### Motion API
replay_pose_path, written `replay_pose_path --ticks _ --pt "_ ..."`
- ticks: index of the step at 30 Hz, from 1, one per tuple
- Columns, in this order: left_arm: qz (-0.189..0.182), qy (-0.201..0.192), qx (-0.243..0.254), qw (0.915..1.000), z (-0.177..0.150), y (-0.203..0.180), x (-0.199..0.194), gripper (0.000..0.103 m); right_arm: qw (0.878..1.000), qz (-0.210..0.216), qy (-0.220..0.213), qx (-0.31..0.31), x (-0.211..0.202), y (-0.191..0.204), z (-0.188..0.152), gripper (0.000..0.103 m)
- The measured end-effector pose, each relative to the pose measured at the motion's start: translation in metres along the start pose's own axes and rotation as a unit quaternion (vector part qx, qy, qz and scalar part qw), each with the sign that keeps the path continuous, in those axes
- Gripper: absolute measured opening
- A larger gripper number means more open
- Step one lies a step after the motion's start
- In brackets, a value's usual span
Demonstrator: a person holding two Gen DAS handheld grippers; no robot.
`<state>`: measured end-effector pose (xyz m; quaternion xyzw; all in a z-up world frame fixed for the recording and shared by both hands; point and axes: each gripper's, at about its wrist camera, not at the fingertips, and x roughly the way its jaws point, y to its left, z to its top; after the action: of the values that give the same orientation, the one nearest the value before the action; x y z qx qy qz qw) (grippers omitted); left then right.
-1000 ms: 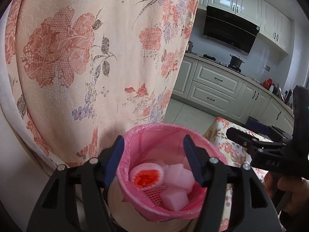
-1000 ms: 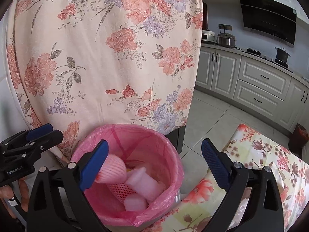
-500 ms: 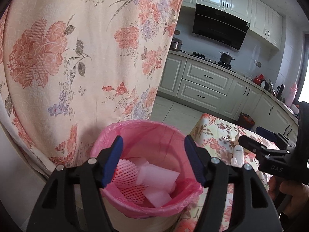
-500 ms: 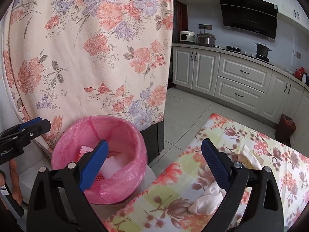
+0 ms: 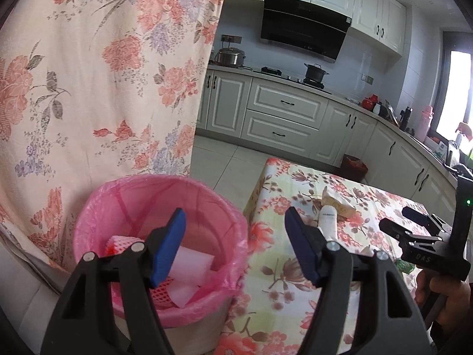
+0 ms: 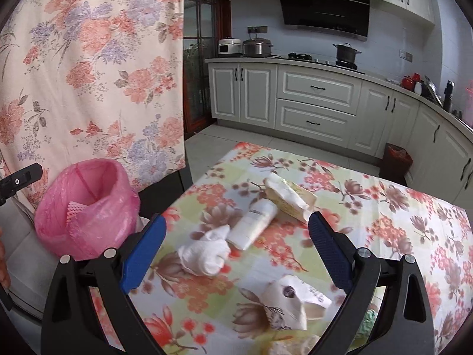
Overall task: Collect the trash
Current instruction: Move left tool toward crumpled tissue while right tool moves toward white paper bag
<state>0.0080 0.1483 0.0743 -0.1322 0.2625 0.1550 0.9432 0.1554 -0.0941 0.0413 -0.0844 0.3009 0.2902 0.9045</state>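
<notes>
Both grippers (image 5: 235,244) (image 6: 236,247) swing from bin (image 6: 85,207) to table (image 6: 414,207), empty, left jaws opening (foam binned; tissue (image 6: 205,251), bottle (image 6: 254,224) at 12 remain).

We log these as only partly legible:
- green wrapper (image 6: 367,324), at 5 o'clock, largely behind the right gripper's finger;
- yellowish packet (image 6: 291,346), at 6 o'clock, cut by the frame edge;
- bin contents (image 5: 189,278), partly screened by the left gripper's blue pad (image 5: 167,251);
- bottle (image 5: 327,222) label, too small to read.
</notes>
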Motion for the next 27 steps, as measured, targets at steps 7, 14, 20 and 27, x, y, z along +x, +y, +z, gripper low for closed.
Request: replay_pose_path --ticks 7,14,20,27 --pt "-0.029 0.021 0.020 0.9992 -0.010 -0.041 0.023 0.067 0.999 -0.034 0.015 0.031 -0.008 -0.054 -0.028 0.091" --pt "-0.055 0.047 0.040 0.9966 -0.022 -0.077 0.048 0.067 0.997 -0.051 0.028 0.048 -0.010 -0.085 -0.048 0.091" --pt "-0.075 0.075 0.052 0.9930 -0.033 -0.100 0.078 0.067 0.996 -0.064 0.041 0.056 -0.010 -0.102 -0.062 0.091" --pt "-0.093 0.113 0.062 0.9873 -0.049 -0.119 0.119 0.066 0.994 -0.066 0.058 0.060 -0.006 -0.115 -0.074 0.091"
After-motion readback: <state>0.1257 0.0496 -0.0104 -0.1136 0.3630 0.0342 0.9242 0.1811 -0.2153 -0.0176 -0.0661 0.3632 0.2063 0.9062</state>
